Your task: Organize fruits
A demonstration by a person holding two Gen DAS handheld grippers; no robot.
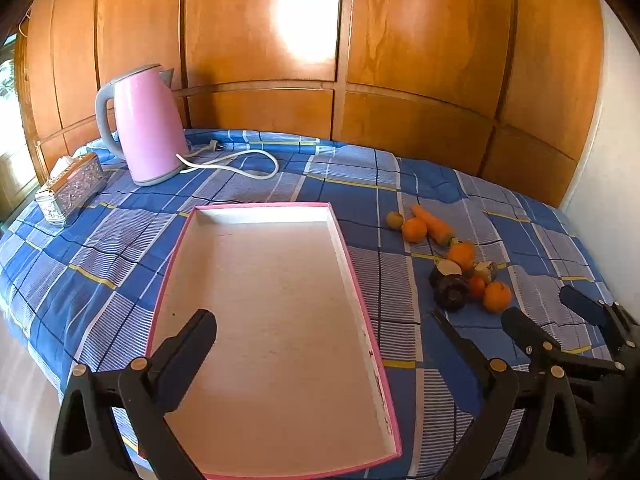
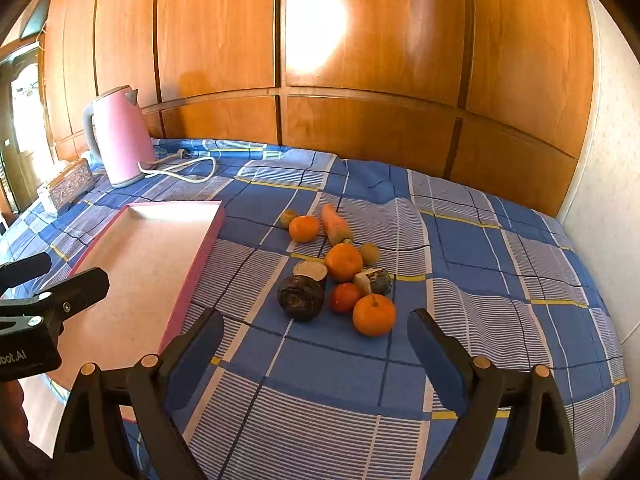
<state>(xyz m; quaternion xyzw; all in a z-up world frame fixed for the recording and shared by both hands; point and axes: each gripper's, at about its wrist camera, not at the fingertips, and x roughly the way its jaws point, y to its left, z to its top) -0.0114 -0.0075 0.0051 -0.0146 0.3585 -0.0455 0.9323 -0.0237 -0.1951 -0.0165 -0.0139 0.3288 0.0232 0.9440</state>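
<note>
Three oranges (image 2: pixel 304 228) (image 2: pixel 343 262) (image 2: pixel 374 315) in a loose cluster on the blue checked cloth (image 2: pixel 500 280) of the desk, to the right of the tray and apart from it. Among them a red tomato (image 2: pixel 345 297), touching the nearest orange. At the far end a carrot (image 2: pixel 336 222), lying tip away, beside the farthest orange. Two small greenish fruits (image 2: pixel 288 217) (image 2: pixel 369 252) at the edges of the cluster. On the near left of it a dark round root (image 2: pixel 301 298), with a pale cut piece (image 2: pixel 310 270) right behind it and another cut piece (image 2: pixel 374 280) close behind the tomato; hard to say what kind.

Left of all that, a shallow pink-rimmed tray (image 1: pixel 256 210), white inside, with no fruit in it.

Right tool (image 2: pixel 316 320) released, jaws spread wide, hanging just short of the nearest orange and the dark root, touching neither, gripping nothing. Left tool (image 1: pixel 322 318) likewise released and bare, poised above the near half of the tray, one finger over the white floor, the other out past the right rim.

At the back left of the desk a pink kettle (image 1: pixel 148 128), upright, with its white cord (image 1: pixel 240 160) looped on the cloth. Nearer the left edge a silvery patterned tissue box (image 1: pixel 74 188). Behind everything, glossy wooden panels (image 1: pixel 400 40).
</note>
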